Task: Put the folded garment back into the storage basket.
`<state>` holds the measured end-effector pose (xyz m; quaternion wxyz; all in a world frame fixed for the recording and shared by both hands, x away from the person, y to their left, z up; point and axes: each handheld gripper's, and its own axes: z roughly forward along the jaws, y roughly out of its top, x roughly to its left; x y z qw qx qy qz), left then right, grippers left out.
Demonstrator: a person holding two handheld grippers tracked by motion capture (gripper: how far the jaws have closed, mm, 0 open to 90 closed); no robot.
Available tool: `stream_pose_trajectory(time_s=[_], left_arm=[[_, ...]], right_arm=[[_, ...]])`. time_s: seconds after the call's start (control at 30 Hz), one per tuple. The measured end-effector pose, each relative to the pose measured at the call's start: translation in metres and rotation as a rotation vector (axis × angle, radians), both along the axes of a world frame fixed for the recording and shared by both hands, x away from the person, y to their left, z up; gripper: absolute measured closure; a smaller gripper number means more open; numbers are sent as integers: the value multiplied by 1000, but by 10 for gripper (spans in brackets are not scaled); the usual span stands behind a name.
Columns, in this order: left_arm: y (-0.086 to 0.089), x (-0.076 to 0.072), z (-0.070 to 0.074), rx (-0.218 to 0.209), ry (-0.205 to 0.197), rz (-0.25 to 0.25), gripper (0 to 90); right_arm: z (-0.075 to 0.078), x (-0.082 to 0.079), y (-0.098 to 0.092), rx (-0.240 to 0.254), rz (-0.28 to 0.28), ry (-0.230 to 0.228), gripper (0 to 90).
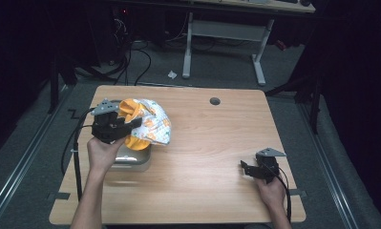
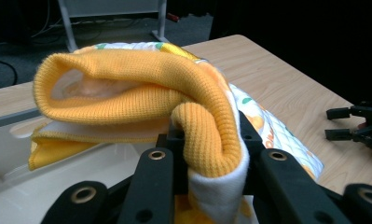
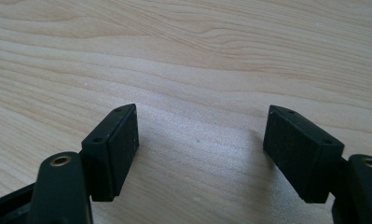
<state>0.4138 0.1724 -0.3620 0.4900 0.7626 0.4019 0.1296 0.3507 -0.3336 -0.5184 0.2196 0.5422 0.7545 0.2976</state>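
Clamping the ribbed orange cuff of a white printed fabric garment [image 2: 127,93], the left gripper [image 1: 115,125] holds it above a shallow pale rectangular tray [image 1: 133,160] at the left of the light wooden table [image 1: 212,143]. The right gripper [image 1: 255,169] rests near the table's right front, jaws wide apart.

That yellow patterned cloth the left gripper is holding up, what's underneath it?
Under the cloth, a pale bin sits on the table. The cloth and left gripper cover most of its inside.

Wood table [image 1: 202,143] w/ grey tray [image 1: 133,160], left-front.
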Motion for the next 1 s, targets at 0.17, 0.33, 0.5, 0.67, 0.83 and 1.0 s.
stream_pose_trajectory(time_s=[0.17,0.33,0.5,0.67,0.83,1.0], left_arm=[[8,2,0,-2,11,14,741],[14,3,-1,1,19,22,742],[19,4,-4,7,31,31,741],[27,6,-13,9,57,50,741],[33,10,-21,20,82,75,741],[34,12,-29,59,103,94,739]], right_arm=[[0,0,0,0,0,0,268],[0,0,0,0,0,0,268],[0,0,0,0,0,0,268],[0,0,0,0,0,0,268],[0,0,0,0,0,0,267],[0,0,0,0,0,0,267]])
